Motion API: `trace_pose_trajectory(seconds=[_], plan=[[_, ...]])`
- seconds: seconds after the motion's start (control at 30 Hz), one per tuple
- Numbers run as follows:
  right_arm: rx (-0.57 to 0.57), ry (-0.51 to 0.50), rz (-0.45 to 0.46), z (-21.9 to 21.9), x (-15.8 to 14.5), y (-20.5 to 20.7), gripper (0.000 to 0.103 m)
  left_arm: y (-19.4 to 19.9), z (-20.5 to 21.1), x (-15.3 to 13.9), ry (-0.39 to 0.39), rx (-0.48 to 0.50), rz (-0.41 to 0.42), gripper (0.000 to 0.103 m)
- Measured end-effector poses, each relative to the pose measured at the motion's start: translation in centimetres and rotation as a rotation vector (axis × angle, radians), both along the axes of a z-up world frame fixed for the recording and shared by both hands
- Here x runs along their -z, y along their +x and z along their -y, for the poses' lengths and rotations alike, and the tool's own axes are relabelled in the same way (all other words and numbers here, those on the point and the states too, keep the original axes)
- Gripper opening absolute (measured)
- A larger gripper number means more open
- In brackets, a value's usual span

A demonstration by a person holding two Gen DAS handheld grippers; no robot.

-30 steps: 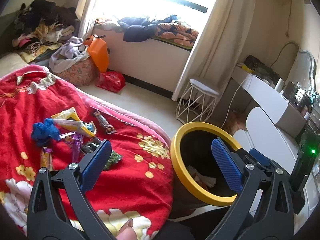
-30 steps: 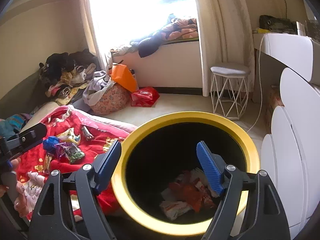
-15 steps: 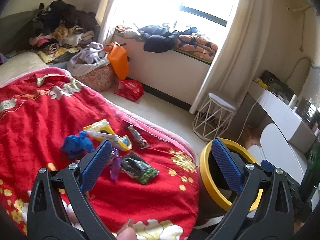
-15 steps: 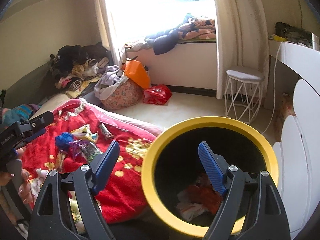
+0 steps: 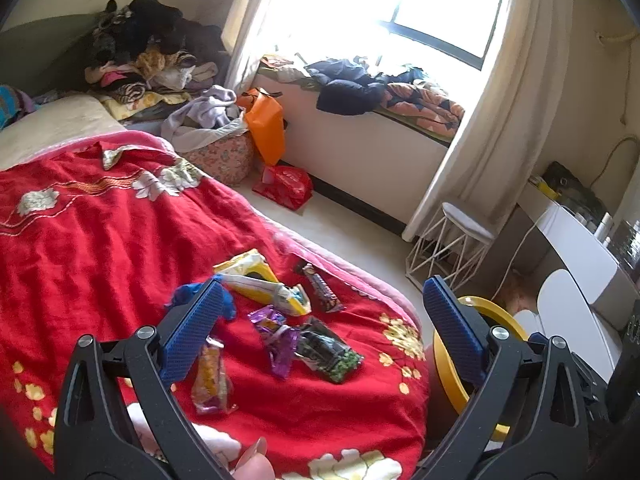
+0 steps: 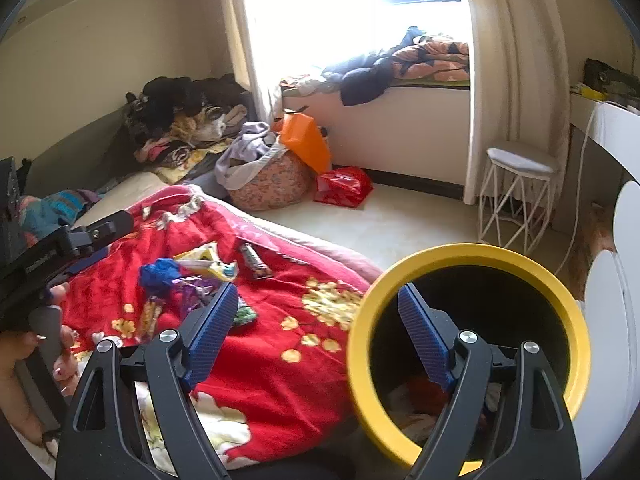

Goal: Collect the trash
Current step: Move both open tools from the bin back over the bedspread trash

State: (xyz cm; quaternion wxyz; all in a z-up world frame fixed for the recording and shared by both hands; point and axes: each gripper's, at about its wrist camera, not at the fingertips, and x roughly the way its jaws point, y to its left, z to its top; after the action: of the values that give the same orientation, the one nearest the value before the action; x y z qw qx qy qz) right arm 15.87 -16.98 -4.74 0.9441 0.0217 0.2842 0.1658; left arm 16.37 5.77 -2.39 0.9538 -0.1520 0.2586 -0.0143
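Wrappers [image 5: 280, 312] lie mid-frame on the red bed cover [image 5: 100, 240]; both tongs, left [image 5: 320, 328] and right [image 6: 316, 328], gape wide, empty. Approach one wrapper's edge, then carry to the yellow-rimmed bin [image 6: 472, 252].

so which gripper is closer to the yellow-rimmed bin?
Right. The right gripper hangs open with one finger over the yellow-rimmed bin's mouth. The left gripper, also open, is over the red blanket and the wrappers, bin off to its right.
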Motion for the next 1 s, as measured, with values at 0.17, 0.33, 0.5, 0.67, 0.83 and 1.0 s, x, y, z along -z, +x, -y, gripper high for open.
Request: trace_pose_trajectory(seconds=[0.17,0.33,0.5,0.67,0.83,1.0], plan=[[-0.039,-0.01,0.005,-1.5,-0.2,0.2,0.08,0.0,-1.3,0.0,-0.006,-0.029,0.002,0.092],[-0.089,-0.018,-0.02,-3.4,0.3,0.8,0.08,0.1,-2.7,0.5,-0.012,-0.061,-0.008,0.092],[-0.128,-0.04,-0.051,-5.2,1.4,1.6,0.08,0.4,-4.8,1.4,-0.016,-0.108,-0.029,0.092],[-0.15,-0.057,-0.086,-6.7,2.7,2.7,0.08,0.7,-6.5,2.6,-0.034,-0.139,-0.063,0.092],[-0.156,-0.062,-0.132,-7.5,4.1,4.6,0.08,1.1,-7.6,3.9,-0.047,-0.14,-0.098,0.092],[-0.175,-0.062,-0.188,-8.4,5.8,6.6,0.08,1.6,-7.9,5.2,-0.059,-0.144,-0.127,0.092]])
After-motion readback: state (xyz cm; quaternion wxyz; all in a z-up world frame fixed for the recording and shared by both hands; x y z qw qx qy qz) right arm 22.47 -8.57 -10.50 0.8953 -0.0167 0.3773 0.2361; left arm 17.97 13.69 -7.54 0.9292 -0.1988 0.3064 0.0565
